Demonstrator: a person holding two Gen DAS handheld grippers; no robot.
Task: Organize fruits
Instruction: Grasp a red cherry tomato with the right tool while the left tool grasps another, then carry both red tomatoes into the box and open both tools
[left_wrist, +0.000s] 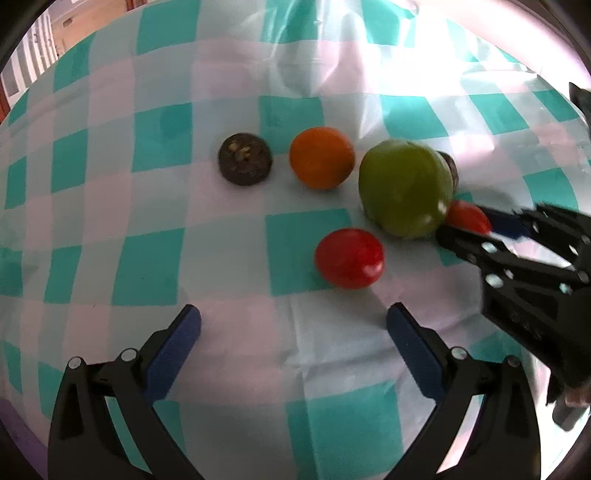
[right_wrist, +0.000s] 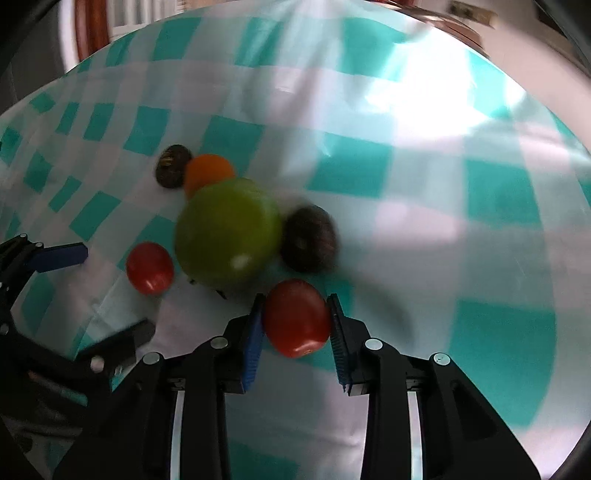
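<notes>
left wrist view: left hand-held gripper (left_wrist: 293, 314), fingers spread wide, grasping nothing, above the checked tablecloth (left_wrist: 147, 140). ahead: loose red tomato (left_wrist: 349, 257), green apple (left_wrist: 406, 188), orange (left_wrist: 321, 158), dark round fruit (left_wrist: 245, 158). right hand-held gripper (left_wrist: 463, 223) enters from the right, clamped on a second tomato (left_wrist: 467, 217).

right wrist view: right hand-held gripper (right_wrist: 295, 314), both blue pads pressed on the second tomato (right_wrist: 296, 317). just beyond: green apple (right_wrist: 228, 230), dark fruit (right_wrist: 309, 238).
</notes>
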